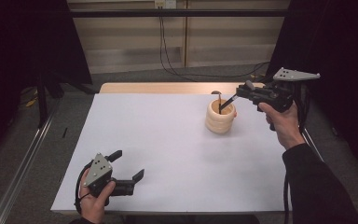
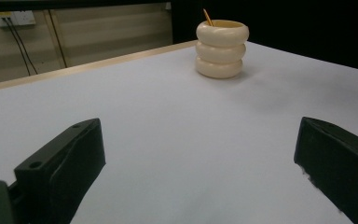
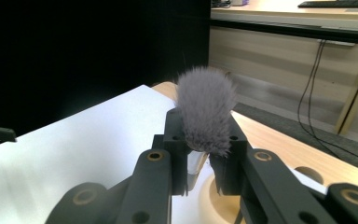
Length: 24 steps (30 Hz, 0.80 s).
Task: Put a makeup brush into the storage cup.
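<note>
Brush: a makeup brush (image 3: 205,109), grey bristles up, is clamped between the right gripper (image 3: 200,165) jaws, directly above the holder's mouth.
Holder: cream ribbed cup (image 1: 220,116) stands right of centre on the white table (image 1: 168,154).
Left gripper (image 1: 127,169): lower left, jaws wide apart, nothing between them.
Left gripper view: a thin wooden stick (image 2: 208,17) leans inside the holder (image 2: 222,48).
Right gripper view: soft bristles close up.
</note>
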{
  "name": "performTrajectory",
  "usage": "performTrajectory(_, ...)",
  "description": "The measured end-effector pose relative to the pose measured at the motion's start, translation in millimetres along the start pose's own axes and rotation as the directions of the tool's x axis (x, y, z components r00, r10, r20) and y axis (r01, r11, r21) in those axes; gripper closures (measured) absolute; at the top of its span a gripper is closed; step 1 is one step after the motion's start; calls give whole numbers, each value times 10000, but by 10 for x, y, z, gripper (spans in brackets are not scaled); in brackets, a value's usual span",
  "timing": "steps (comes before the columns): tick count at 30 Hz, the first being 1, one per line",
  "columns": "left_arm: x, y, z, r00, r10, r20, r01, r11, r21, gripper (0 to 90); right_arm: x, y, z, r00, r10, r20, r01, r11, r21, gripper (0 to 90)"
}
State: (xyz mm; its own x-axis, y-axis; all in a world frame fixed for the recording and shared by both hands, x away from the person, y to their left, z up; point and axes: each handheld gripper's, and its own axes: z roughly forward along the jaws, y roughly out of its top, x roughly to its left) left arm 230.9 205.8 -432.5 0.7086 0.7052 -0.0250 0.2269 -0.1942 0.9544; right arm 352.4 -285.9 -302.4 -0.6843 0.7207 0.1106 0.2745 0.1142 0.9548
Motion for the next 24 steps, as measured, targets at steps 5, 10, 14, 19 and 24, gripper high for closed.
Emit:
performTrajectory(5, -3, 3, -2, 10000, 67, -10, -67, 10000, 39, 17, -55, 50, 53, 9997, 10, 225, -15, 9998, 208, 780)
performTrajectory(10, -14, 17, -18, 9999, 142, -13, -142, 9999, -57, 21, -123, 25, 137, 9989, 79, 464, -104, 9984, 548, 780)
performTrajectory(14, -6, 11, -23, 10000, 76, 0, -76, 9999, -101, 17, -165, -5, 197, 9976, 172, 678, -221, 9971, 726, 780)
performTrajectory(19, -15, 16, -25, 9998, 181, -24, -181, 9998, -78, 17, -202, -51, 292, 9965, 150, 826, -233, 9947, 1001, 780)
performTrajectory(24, -31, 17, -26, 9998, 197, -17, -197, 9998, -67, 14, -222, -78, 370, 9958, 55, 918, -171, 9919, 1261, 780)
